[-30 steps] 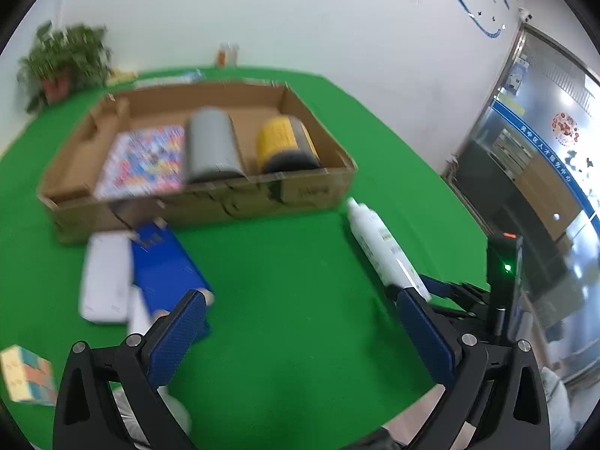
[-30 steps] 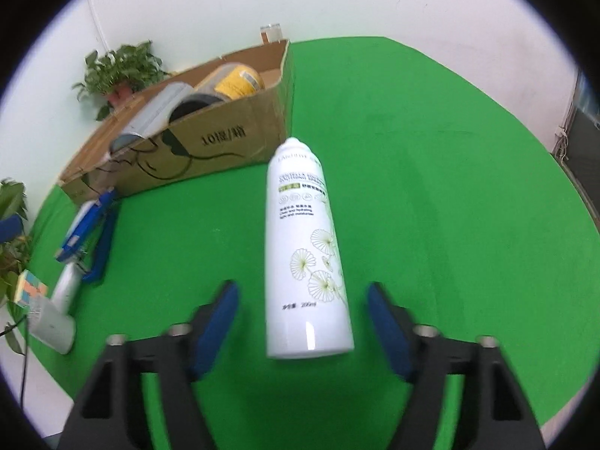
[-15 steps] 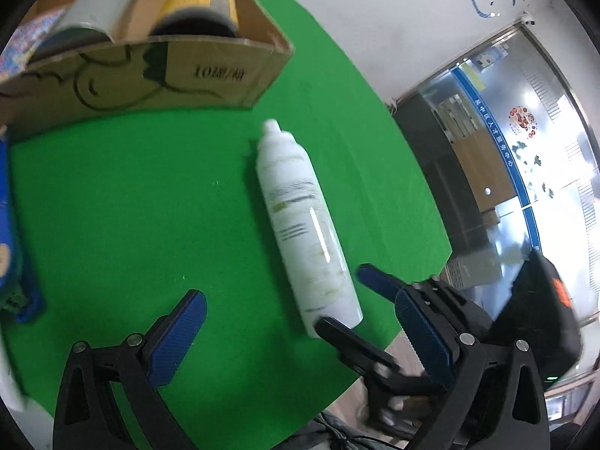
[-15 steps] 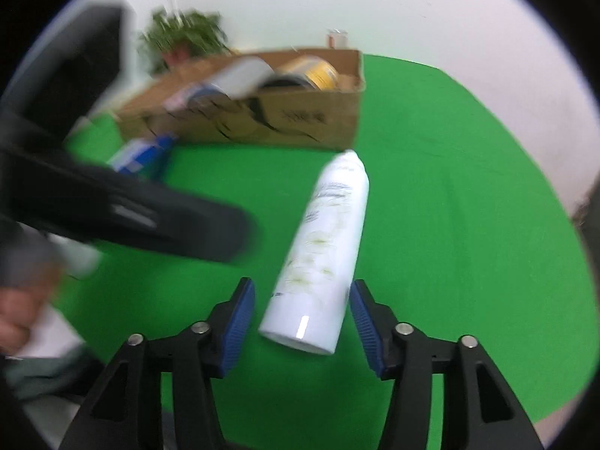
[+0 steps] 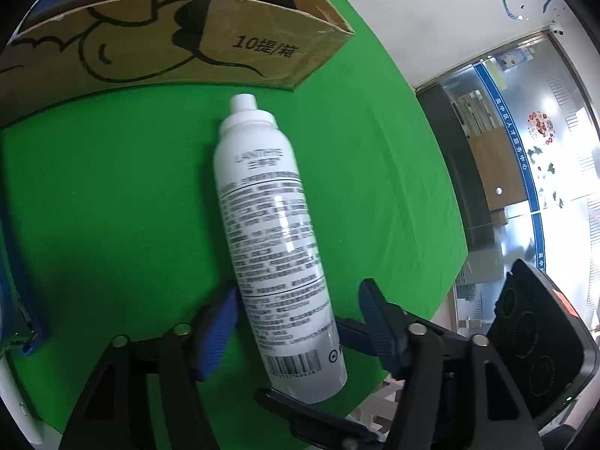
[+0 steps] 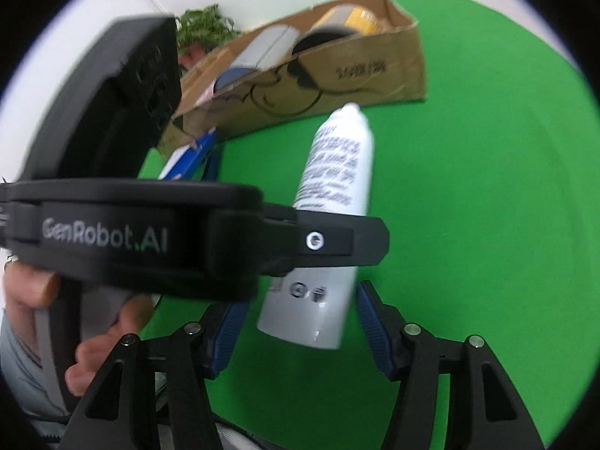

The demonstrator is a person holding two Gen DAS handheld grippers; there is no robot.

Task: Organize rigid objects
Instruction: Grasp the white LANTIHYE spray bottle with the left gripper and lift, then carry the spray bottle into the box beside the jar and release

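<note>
Lying on its side on the green tabletop [image 5: 112, 195], a white spray bottle [image 5: 270, 240] points its cap toward the near wall of a cardboard box [image 5: 187, 52], stopping just short of it. The left gripper [image 5: 296, 322] straddles the bottle's lower end, its jaws apart; the left blue pad sits right against the bottle's side, while a strip of green shows between the bottle and the right pad. The bottle's printed label and barcode face up in this view.

From the right wrist camera, the right gripper [image 6: 296, 332] also brackets the base of the bottle [image 6: 330, 206], jaws apart, with a gap visible on both sides between the blue pads and the white body. The black body of the other gripper crosses this view in front of the bottle's middle, held by a hand [image 6: 93, 337] at the lower left.

Inside the box [image 6: 375, 71] rest a yellow can [image 6: 360, 18] with a dark end and a grey cylinder [image 6: 262, 50] beside it. A blue item [image 6: 195, 153] lies on the tabletop [image 6: 487, 187] to the left of the bottle, near the box's front corner. A potted plant [image 6: 204, 28] stands behind the box against the white wall.
</note>
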